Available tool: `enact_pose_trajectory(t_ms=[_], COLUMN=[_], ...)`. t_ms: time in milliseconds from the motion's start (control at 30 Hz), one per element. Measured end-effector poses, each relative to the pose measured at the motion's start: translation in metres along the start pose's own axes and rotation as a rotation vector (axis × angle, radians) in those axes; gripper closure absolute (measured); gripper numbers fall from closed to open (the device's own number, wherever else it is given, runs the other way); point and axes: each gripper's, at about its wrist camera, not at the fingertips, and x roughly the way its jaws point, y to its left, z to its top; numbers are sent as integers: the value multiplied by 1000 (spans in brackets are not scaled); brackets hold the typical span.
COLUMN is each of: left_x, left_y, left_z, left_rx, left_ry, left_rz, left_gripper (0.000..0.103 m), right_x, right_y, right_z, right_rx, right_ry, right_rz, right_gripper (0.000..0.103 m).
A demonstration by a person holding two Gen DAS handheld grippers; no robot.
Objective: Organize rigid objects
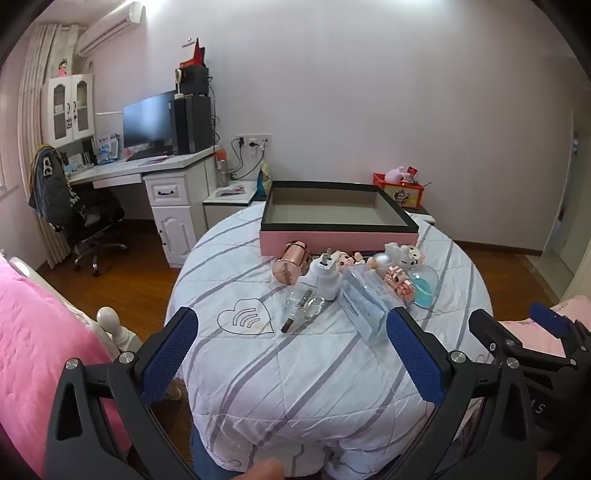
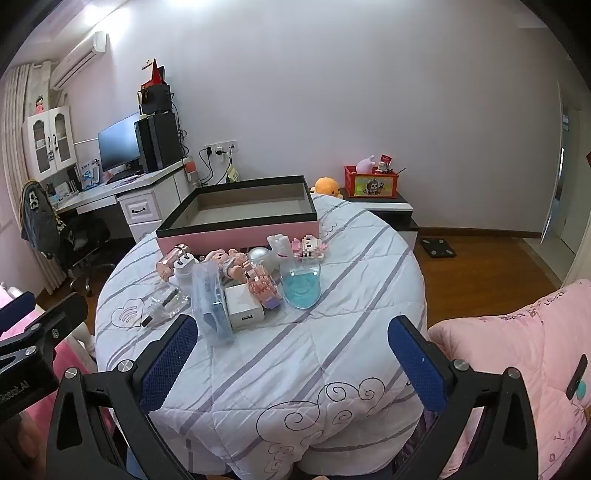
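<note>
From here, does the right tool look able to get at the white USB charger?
Probably yes: the right tool is open, and the white USB charger lies nearest, top exposed, though a clear plastic case flanks it.

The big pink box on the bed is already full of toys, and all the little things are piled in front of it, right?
Not quite: the pink box is empty, as the right wrist view shows. The little things, like the white charger, do sit piled in front of it.

The room was evenly and softly lit, with a bright ceiling glare (image 2: 92, 14) at the upper left of the right view. Fisheye bending curved the edges, whose corners were black. Detail was slightly soft.
</note>
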Motion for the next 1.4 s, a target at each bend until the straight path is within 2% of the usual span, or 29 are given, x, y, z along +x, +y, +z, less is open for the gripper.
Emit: enact_pose_trajectory(t_ms=[233,333,467,633,800,1400], left_x=[2,-3,-12,-33,-52,-51], left_y=[1,8,4,4,8,11], left_z=[-2,-3,2,10,12,10], left_rx=[1,-16,-3,-2,-10,-31], left_ry=[-12,-32,-56,-131,-209,-210], left_rz=[35,15,55,84,78,55], left_gripper=[0,0,0,0,0,0], right_x=[-4,-10,-19,-33,-45,-53], right_y=[1,1,7,11,16,17], right_z=[2,5,9,16,23,24], right_rx=[2,-11,-28,-29,-30,-26], right_ry=[-6,-23,-58,-105,-141,-164], right_rz=[-7,-20,-34,-28,-27,-15], right_gripper=[0,0,0,0,0,0])
